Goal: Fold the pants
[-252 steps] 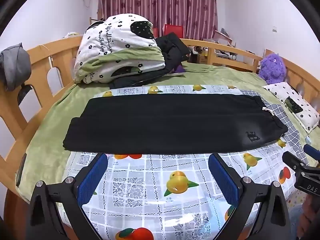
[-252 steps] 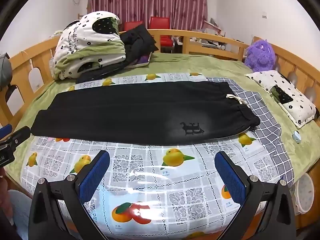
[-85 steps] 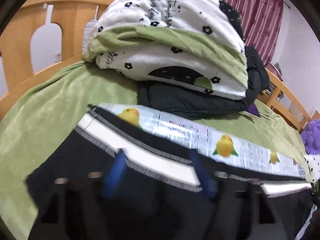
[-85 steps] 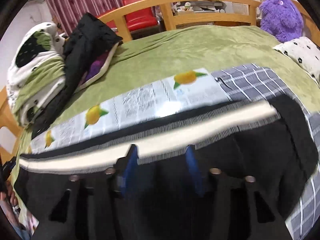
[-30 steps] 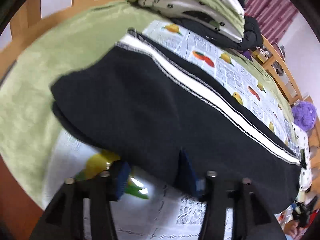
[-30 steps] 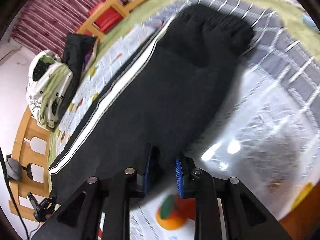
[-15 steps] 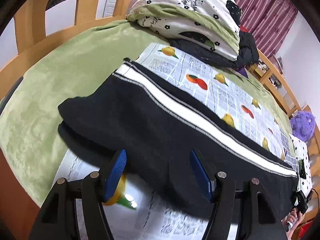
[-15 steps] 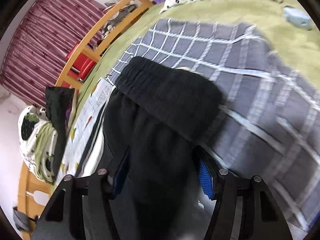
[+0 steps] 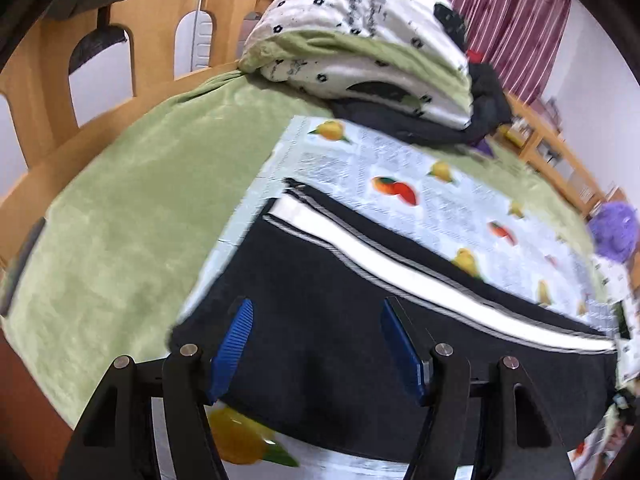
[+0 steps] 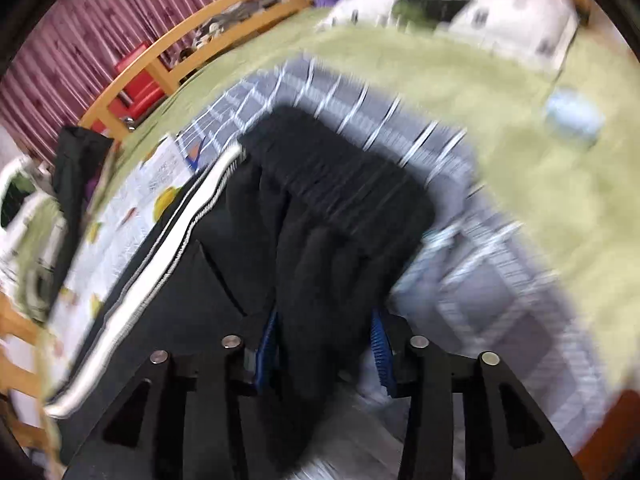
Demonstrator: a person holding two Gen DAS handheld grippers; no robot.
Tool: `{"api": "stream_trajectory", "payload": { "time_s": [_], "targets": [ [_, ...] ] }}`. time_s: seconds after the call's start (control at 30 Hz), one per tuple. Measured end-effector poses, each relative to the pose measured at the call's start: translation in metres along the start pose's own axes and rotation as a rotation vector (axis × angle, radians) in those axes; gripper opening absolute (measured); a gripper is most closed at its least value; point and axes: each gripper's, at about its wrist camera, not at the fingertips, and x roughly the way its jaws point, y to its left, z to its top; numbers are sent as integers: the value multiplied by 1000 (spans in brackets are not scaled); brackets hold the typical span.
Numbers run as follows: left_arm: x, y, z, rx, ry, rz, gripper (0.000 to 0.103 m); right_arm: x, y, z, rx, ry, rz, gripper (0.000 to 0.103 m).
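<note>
Pants lie lengthwise on the fruit-print sheet on the bed, folded once along their length, white side stripe on the far edge. Hem end sits under my left gripper; waistband end sits on the grey plaid cloth under my right gripper.

Left fingers: about half open, hovering over the hem end, nothing pinched.

Right fingers: closing now, a bunched ridge of black fabric between them. View is badly smeared, so I cannot tell whether the pads press it yet.

Risks as I judge them:
- Right grip may take only the top layer, or only a loose gather. Lifting then would peel the halves apart and undo the long fold.
- Plaid cloth lies just beside the right fingers; a deep bite could drag it along.
- Left side has no hold. If right pulls alone, the hem end slides on the slick sheet and the stripe edge skews.
- Folded quilt is near; a wide swing could catch it.
</note>
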Motion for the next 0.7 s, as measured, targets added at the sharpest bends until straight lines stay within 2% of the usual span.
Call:
{"api": "stream_trajectory", "payload": {
  "time_s": [0.07,0.23,0.33,0.37,0.4,0.43,0.5,0.57,0.7],
  "targets": [
    [6,13,1,-16,18,37,64,-20,7,4,-30,-20,2,53],
    [16,57,-17,-122,57,8,64,-56,46,-7,-88,-42,19,56],
    [29,73,-31,-171,72,-8,60,-54,72,-20,-79,-21,52,57],
    [32,77,-34,-187,65,-37,56,-51,77,-23,-75,-9,62,57],
    [31,77,-34,-181,51,-42,35,-46,87,-28,-74,10,74,57],
    [28,75,-33,-159,29,-35,9,-42,101,-34,-75,34,85,57],
    [20,76,-28,-122,-5,-37,9,-37,118,-42,-85,65,103,57],
    [12,85,-27,-140,-30,-48,9,-36,133,-50,-97,70,114,57],
    [31,98,-42,-146,84,-52,10,-30,156,-64,-128,96,127,57]
  ]
}}
